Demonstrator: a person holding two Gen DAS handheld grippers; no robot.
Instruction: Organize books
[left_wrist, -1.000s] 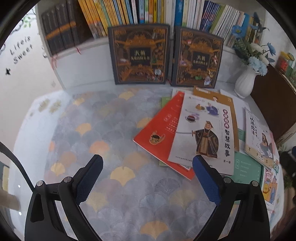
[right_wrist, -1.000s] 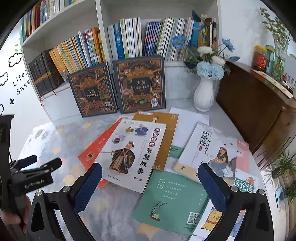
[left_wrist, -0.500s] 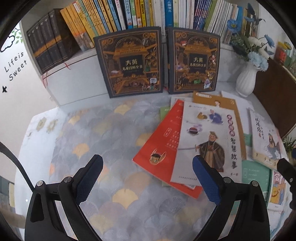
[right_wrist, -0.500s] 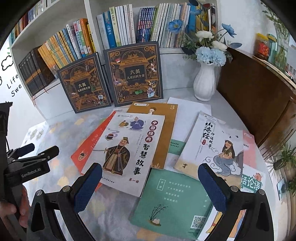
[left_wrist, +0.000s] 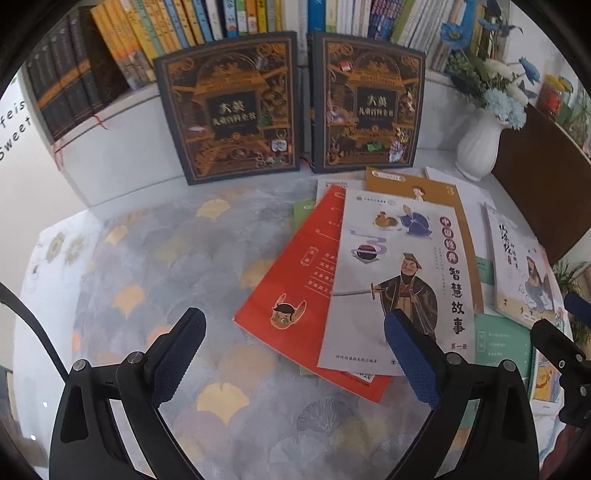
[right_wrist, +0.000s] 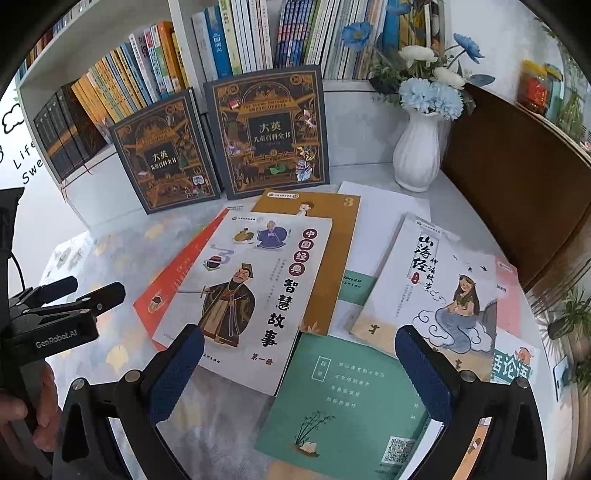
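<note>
Several thin books lie fanned on the patterned tablecloth (left_wrist: 166, 258). A white book with a robed swordsman (left_wrist: 399, 280) (right_wrist: 251, 295) tops a red book (left_wrist: 295, 291) (right_wrist: 177, 269) and an ochre book (left_wrist: 413, 188) (right_wrist: 332, 236). To the right lie a white book with a seated figure on a cloud (right_wrist: 436, 284) and a green book (right_wrist: 347, 398). My left gripper (left_wrist: 295, 354) hovers open over the red book's near corner. My right gripper (right_wrist: 301, 369) hovers open over the green book. Both hold nothing.
Two dark ornate encyclopedias (left_wrist: 229, 103) (left_wrist: 369, 99) lean upright against a white bookshelf (right_wrist: 177, 26) packed with books. A white vase of blue flowers (right_wrist: 417, 147) stands at the back right beside a brown cabinet (right_wrist: 517, 184). A hand (right_wrist: 22, 410) holds the left gripper.
Both grippers have moved forward toward the books and shelf, so the books appear larger and closer. Both stay open and nothing on the table has shifted.
</note>
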